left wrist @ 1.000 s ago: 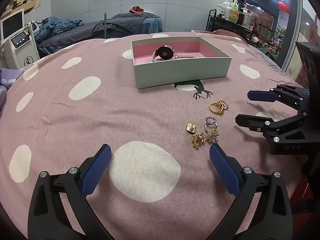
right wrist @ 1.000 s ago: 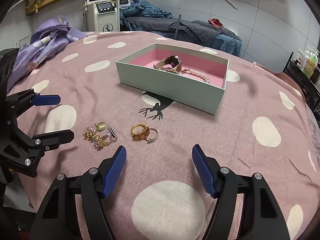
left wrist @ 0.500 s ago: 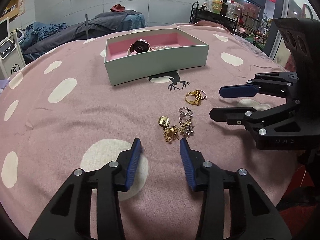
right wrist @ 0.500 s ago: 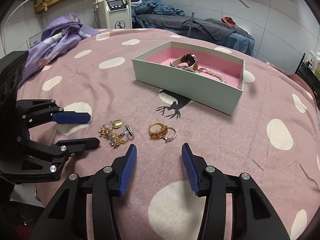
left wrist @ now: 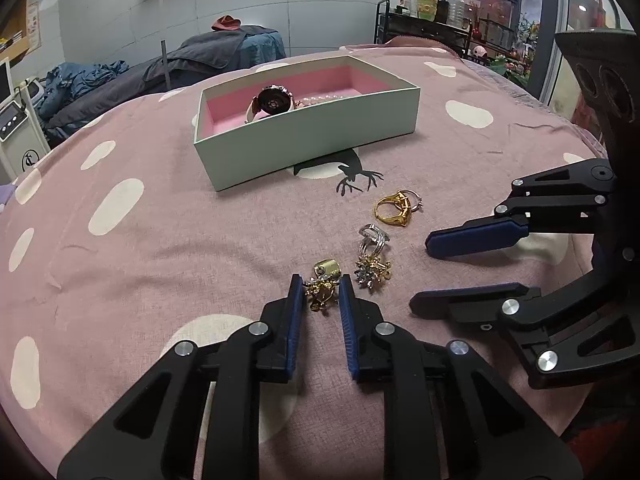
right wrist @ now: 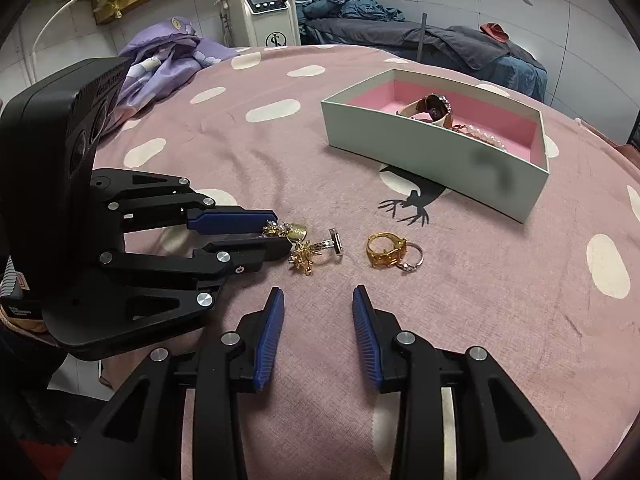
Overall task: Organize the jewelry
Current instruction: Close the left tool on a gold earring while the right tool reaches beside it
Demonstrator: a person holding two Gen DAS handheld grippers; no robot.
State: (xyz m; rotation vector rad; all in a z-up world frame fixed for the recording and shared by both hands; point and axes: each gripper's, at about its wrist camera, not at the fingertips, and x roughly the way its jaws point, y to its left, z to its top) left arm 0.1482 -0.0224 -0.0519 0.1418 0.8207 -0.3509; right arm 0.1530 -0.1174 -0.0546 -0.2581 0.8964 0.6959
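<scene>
Your left gripper [left wrist: 319, 290] is down at the pink polka-dot cloth [left wrist: 160, 240] with its blue pads narrowed around the gold flower brooch [left wrist: 321, 290]. The brooch sits between the fingertips, but a sliver of gap shows on each side, so the jaws are nearly closed and not yet clamped. Just past the tips lies a small gold square charm [left wrist: 329, 268], touching the brooch. To the right of your left fingertips sits a silver-and-gold star brooch [left wrist: 372, 272] with a silver ring [left wrist: 373, 236] just beyond it. Further ahead and to the right, a gold ring [left wrist: 394, 210] lies against a thin silver ring [left wrist: 414, 199].

Your right gripper [right wrist: 318, 304] hovers with its jaws spread wide and nothing between them. The gold ring [right wrist: 386, 250] lies ahead of its right fingertip.

The open jewelry box [left wrist: 320, 136] lies well ahead of your left gripper. Its long axis runs crosswise to your fingers and tilts away to the right. Inside, on the pink lining, a watch [left wrist: 274, 102] stands on edge with its dial facing you, and a pearl bracelet [left wrist: 320, 100] lies beside it to the right.
</scene>
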